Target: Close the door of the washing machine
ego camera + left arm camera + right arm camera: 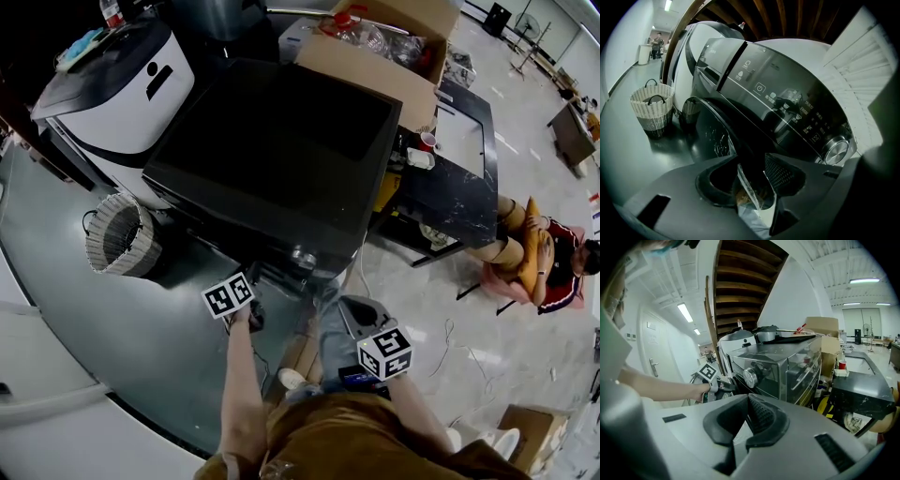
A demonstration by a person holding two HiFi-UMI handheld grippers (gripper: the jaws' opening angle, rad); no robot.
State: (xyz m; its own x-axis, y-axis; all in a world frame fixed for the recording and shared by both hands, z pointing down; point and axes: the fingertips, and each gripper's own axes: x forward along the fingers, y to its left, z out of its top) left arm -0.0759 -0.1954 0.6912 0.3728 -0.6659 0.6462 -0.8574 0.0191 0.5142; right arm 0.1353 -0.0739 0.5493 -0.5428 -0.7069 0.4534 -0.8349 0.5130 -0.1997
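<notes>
Your left claw [751,162] is at the front of the washer [281,150]. Its jaws are nearly together and pinch the dark rim of the door [710,133]. The rim runs right down into the thin gap between them. The door is the round dark glass below the panel with the knob [836,149]. I cannot tell how far it stands out from the front.

Your right claw [746,399] is closed, tips touching, with nothing in it. It hangs low by your body, out past the near left corner of the counter [464,202], and it is well apart from the washer.

The washer stands just beside the counter's left edge. A red cup [427,141] sits at that left edge. A box [375,58] rests near the counter's far left corner, partly over the washer's top. A basket [117,236] is on the floor on the washer's other side, far from the counter. A person [548,253] sits beyond the counter's right edge.
</notes>
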